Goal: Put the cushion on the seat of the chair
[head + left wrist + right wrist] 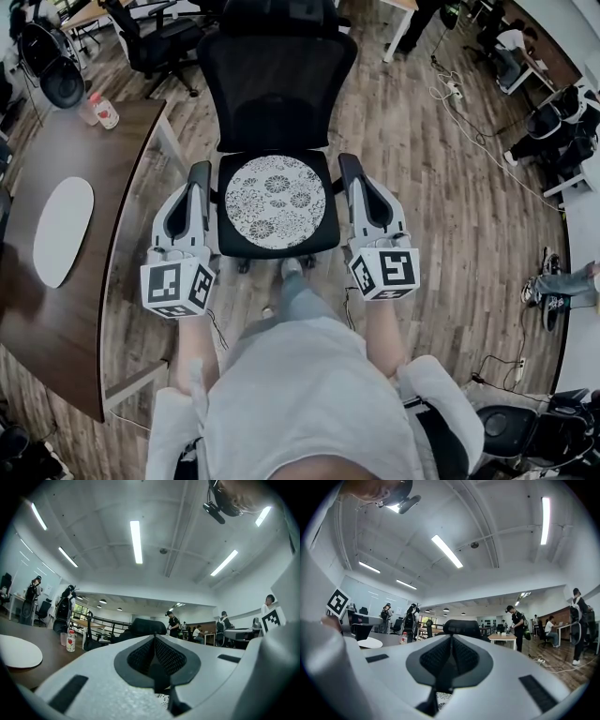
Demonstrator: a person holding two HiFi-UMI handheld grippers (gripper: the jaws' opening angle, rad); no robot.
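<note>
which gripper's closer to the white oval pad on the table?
Left. The left gripper is at the left edge of the seat, the side facing the white oval pad, apart from it. The right gripper is across the seat, at its right edge.

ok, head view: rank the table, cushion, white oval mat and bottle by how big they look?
1. table, largest even though it is cut off at the frame edge
2. cushion
3. white oval mat, close behind the cushion; it lies higher, nearer the camera, so their true order is unsure
4. bottle, clearly smallest
</note>
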